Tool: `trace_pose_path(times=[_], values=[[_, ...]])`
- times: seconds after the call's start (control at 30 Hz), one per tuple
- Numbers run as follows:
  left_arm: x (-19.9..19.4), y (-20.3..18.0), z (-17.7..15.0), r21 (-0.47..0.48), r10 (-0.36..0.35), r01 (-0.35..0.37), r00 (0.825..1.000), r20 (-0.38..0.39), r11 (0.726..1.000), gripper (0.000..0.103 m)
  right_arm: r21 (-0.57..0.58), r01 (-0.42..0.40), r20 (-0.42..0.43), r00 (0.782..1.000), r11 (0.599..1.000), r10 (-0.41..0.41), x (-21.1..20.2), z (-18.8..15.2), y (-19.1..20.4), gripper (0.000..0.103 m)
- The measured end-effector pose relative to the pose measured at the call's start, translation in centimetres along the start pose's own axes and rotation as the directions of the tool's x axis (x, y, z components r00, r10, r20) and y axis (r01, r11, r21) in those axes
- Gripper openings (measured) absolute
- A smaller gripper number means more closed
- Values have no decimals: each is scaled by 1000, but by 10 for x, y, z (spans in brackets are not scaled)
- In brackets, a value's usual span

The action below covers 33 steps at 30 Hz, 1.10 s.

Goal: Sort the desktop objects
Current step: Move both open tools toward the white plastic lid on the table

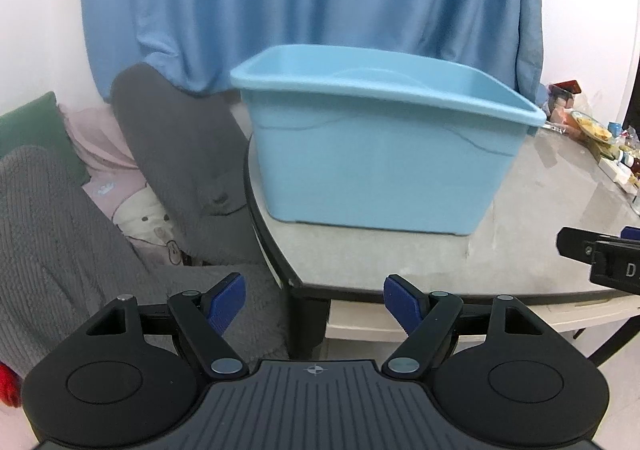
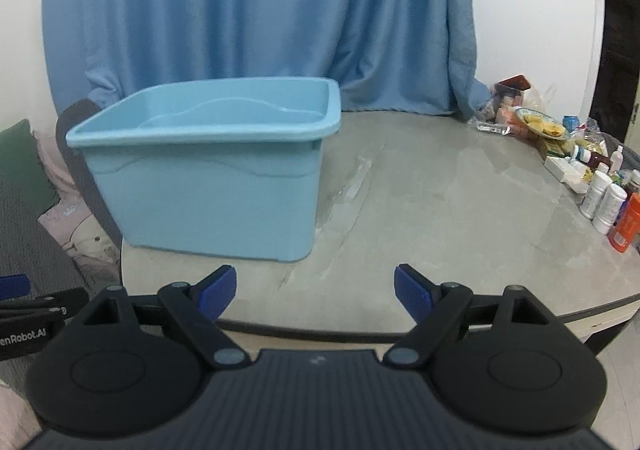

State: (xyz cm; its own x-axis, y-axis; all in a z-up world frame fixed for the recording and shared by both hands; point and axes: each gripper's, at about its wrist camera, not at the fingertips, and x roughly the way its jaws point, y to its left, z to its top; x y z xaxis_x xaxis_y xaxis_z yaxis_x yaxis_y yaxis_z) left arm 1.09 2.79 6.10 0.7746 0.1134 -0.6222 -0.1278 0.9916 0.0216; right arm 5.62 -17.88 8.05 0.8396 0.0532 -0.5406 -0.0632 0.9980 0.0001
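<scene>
A light blue plastic bin stands on the left part of the grey table; what lies inside it is hidden. At the table's far right edge sit several bottles, an orange bottle and snack packets. My left gripper hangs open and empty before the table's near left corner. Over the near edge my right gripper is open too, with nothing between its blue pads. The right gripper's black body shows at the right edge of the left wrist view.
A blue curtain hangs behind the table. Left of the table, a seat holds grey knitted cloth, a pink garment and a dark grey cushion. Bare tabletop stretches between the bin and the bottles.
</scene>
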Motion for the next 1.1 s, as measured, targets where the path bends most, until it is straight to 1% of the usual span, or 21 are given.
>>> trace_pose_path(times=[0.13,0.3,0.47,0.6,0.8,0.93,1.1], values=[[-7,5,21,-4,-8,8,1000,7,1000,78,15,1,-1,1000,1000,-1,-6,14,1,86],[-8,10,51,-10,-19,19,1000,-6,1000,78,37,12,-2,1000,999,-12,-9,31,5,86],[-5,11,79,17,-20,20,1000,-5,1000,78,44,15,-13,1000,999,-15,-5,51,8,86],[2,10,101,35,-15,15,1000,-11,999,78,46,14,-31,999,999,-12,4,68,10,86],[11,11,138,51,-14,15,1000,-12,999,78,87,0,-33,999,996,3,23,100,12,86],[23,11,164,65,-6,7,1000,-5,998,78,70,-9,-27,1000,998,11,38,119,12,86],[41,15,193,63,-18,19,1000,-17,998,78,70,-20,-34,999,997,22,59,141,12,87]])
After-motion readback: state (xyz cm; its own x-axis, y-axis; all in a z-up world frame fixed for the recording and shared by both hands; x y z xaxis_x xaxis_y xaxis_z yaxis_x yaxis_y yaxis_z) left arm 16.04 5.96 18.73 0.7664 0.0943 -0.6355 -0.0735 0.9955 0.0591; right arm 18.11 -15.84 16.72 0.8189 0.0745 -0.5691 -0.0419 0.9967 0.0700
